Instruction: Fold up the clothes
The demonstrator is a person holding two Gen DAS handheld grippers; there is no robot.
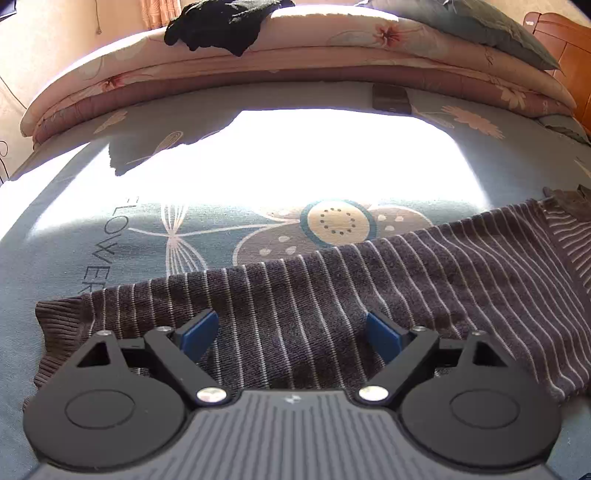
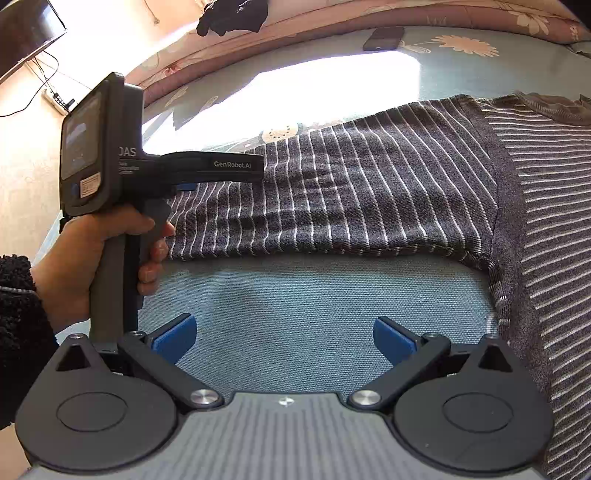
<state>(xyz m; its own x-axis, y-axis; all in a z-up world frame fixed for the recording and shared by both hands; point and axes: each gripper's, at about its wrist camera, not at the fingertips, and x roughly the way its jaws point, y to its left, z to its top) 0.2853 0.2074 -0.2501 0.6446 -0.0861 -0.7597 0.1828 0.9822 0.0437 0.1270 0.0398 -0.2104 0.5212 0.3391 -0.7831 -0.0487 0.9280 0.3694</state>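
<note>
A dark grey sweater with thin white stripes (image 2: 546,206) lies flat on the bed. Its long sleeve (image 1: 332,295) stretches out to the left, and its ribbed cuff (image 1: 62,321) shows at the left of the left wrist view. My left gripper (image 1: 291,334) is open, its blue pads just above the sleeve near the cuff. In the right wrist view the sleeve (image 2: 332,199) runs across the middle and the left device (image 2: 110,166), held in a hand, hovers over its end. My right gripper (image 2: 284,338) is open and empty over bare sheet, below the sleeve and left of the sweater's body.
The bed has a blue-grey flowered sheet (image 1: 221,229) with a bright sun patch. A folded floral quilt (image 1: 332,48) lies along the far side with a black garment (image 1: 225,22) on it. A dark phone (image 1: 391,98) lies by the quilt. A wooden headboard (image 1: 569,48) is far right.
</note>
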